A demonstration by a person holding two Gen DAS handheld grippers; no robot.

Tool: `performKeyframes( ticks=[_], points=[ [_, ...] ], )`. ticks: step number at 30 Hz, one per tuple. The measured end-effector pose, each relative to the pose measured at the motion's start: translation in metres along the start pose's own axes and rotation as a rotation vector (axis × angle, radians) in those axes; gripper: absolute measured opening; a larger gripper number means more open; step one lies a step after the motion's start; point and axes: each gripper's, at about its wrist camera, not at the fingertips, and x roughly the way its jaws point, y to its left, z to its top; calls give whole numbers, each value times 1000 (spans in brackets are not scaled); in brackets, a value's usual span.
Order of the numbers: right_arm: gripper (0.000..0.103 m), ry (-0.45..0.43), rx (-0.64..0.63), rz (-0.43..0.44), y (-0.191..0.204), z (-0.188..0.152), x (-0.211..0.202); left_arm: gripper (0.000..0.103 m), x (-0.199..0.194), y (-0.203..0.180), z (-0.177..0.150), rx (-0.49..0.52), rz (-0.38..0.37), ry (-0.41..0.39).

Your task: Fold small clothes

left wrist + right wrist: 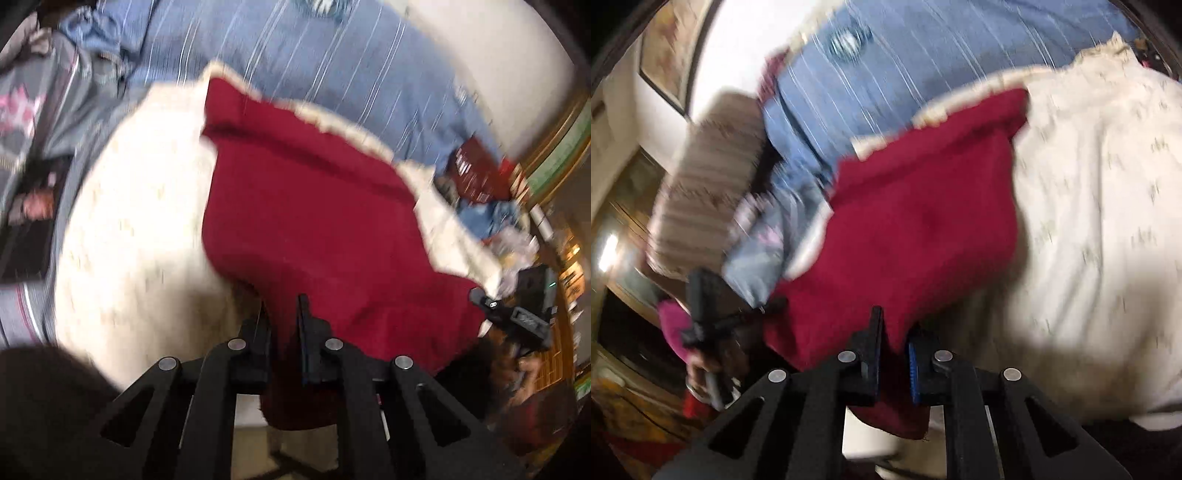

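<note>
A matt, soft dark-red cloth garment (306, 206) lies on a cream printed cotton-like sheet (140, 229) beside blue striped woven bedding (295, 55), while the matt black plastic left gripper (282, 314) carries shiny metal rivets.

Both views motion-blurred — print on the cream sheet (140, 229) unreadable. Red cloth (314, 221): near edge hidden behind left gripper (282, 317) fingers, garment type can't tell. In the right wrist view the right gripper (894, 332) covers its corner. Clutter (491, 206) at the sheet's far corner too smeared to identify — pile (709, 177) by the striped blanket likewise.
</note>
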Motion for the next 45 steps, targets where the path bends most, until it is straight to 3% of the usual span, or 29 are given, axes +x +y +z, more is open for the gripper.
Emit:
performKeyframes(
  ticks=[4, 9, 14, 18, 20, 21, 22, 23, 24, 25, 26, 28, 30, 33, 36, 38, 42, 45],
  points=[
    [10, -94, 1, -5, 2, 42, 11, 8, -3, -1, 40, 5, -20, -80],
    [10, -152, -20, -46, -1, 109, 37, 8, 30, -14, 106, 42, -8, -138],
    [10, -153, 4, -112, -24, 167, 80, 8, 85, -1, 170, 4, 23, -129],
    [12, -94, 49, -176, -57, 194, 118, 9, 131, 11, 196, -25, 43, -80],
    [17, -70, 71, -207, -72, 202, 132, 11, 148, 22, 202, -62, 19, -67],
    [25, -71, 68, -212, -76, 203, 132, 14, 151, 26, 204, -77, 6, -67],
    [33, -93, 62, -225, -77, 203, 128, 29, 152, 27, 206, -83, 3, -75],
    [54, -131, 57, -229, -78, 202, 119, 53, 150, 30, 207, -80, 13, -97],
    [66, -168, 61, -216, -80, 200, 109, 62, 142, 32, 209, -65, 31, -138],
    [67, -192, 68, -210, -82, 198, 100, 73, 137, 32, 210, -60, 34, -164],
    [67, -198, 73, -218, -82, 198, 95, 77, 128, 35, 211, -63, 29, -196],
    [67, -188, 54, -230, -76, 192, 85, 79, 116, 41, 211, -88, 15, -218],
    [59, -159, -2, -216, -61, 185, 86, 79, 110, 47, 210, -97, 15, -219],
    [53, -78, -111, -224, -38, 174, 102, 79, 110, 52, 204, -92, 61, -210],
    [50, 30, -220, -334, -24, 174, 145, 79, 123, 53, 201, -102, 68, -169],
    [47, 47, -262, -453, -25, 189, 174, 79, 127, 52, 202, -102, 77, -158],
    [48, -41, -230, -561, -40, 233, 203, 79, 128, 53, 201, -85, 131, -170],
    [49, 29, -124, -598, -57, 251, 219, 79, 127, 61, 201, -107, 152, -171]
  ],
)
